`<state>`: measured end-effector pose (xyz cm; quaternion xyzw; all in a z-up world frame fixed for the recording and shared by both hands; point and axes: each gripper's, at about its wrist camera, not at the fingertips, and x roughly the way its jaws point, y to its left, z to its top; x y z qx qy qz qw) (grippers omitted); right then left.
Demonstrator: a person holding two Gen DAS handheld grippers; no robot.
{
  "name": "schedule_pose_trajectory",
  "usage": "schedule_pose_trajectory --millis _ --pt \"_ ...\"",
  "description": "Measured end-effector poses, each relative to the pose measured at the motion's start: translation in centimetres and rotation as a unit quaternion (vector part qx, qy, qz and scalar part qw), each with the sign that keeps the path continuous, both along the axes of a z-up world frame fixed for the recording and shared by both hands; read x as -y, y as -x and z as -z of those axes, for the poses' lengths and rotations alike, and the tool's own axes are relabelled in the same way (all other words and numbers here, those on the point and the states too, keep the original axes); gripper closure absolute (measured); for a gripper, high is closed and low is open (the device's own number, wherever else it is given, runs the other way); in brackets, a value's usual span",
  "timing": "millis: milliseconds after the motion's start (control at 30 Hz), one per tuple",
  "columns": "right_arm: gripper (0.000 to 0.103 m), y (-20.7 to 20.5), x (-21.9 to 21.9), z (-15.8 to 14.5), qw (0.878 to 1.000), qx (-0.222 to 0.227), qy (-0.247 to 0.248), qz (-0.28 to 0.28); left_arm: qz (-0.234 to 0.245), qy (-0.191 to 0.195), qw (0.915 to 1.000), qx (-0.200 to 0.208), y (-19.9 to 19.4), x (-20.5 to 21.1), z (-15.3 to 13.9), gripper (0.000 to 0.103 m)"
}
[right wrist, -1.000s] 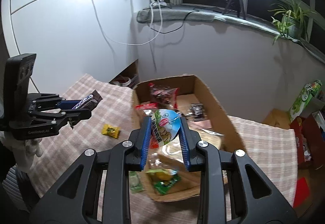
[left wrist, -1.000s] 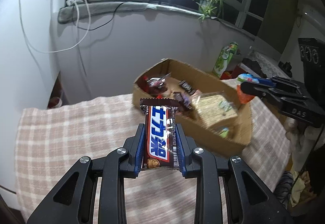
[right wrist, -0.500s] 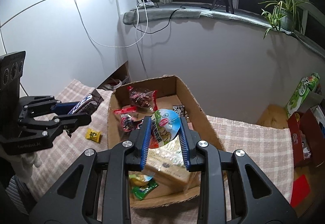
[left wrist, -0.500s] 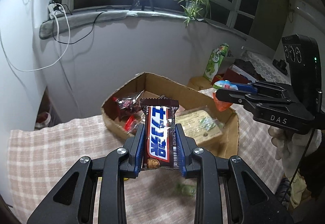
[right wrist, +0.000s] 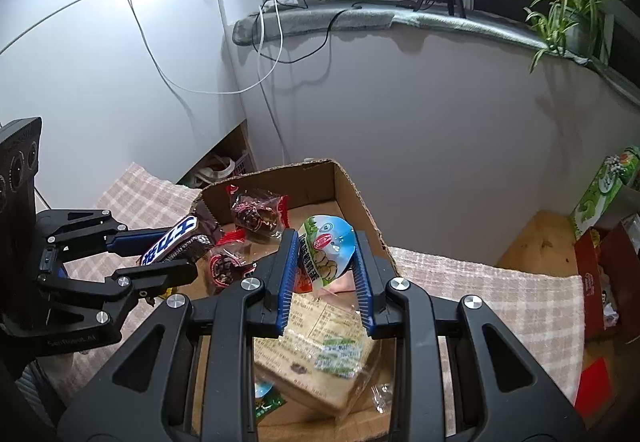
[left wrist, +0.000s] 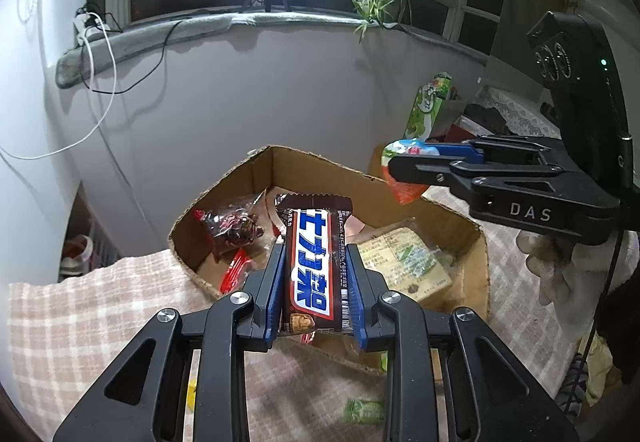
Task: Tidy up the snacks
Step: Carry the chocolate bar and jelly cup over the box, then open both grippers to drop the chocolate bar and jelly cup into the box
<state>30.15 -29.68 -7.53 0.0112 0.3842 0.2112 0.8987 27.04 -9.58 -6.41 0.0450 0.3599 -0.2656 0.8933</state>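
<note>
Left tool [left wrist: 314, 274] grips the brown-and-blue wrapped chocolate bar [left wrist: 314, 266]; right tool [right wrist: 326, 274] grips the round blue-topped snack pouch [right wrist: 326, 246]. Both hover above the open cardboard box [right wrist: 360, 205]; lower, then release inside.

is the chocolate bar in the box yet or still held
Held, not in the box: the left gripper clamps the chocolate bar above the cardboard box, not released.
</note>
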Motion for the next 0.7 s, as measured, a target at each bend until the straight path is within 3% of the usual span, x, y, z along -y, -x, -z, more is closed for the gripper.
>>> schedule_pose_trajectory --millis 333,700 --pt "0.075 -1.8 -1.0 2.5 0.999 -0.028 0.005 -0.016 0.004 -0.005 0.9999 -0.014 -1.1 0.9 1.2 0.077" --pt "0.075 -2.3 -0.9 2.7 0.999 -0.034 0.006 -0.012 0.003 -0.011 0.9998 -0.019 -1.6 1.1 1.5 0.077"
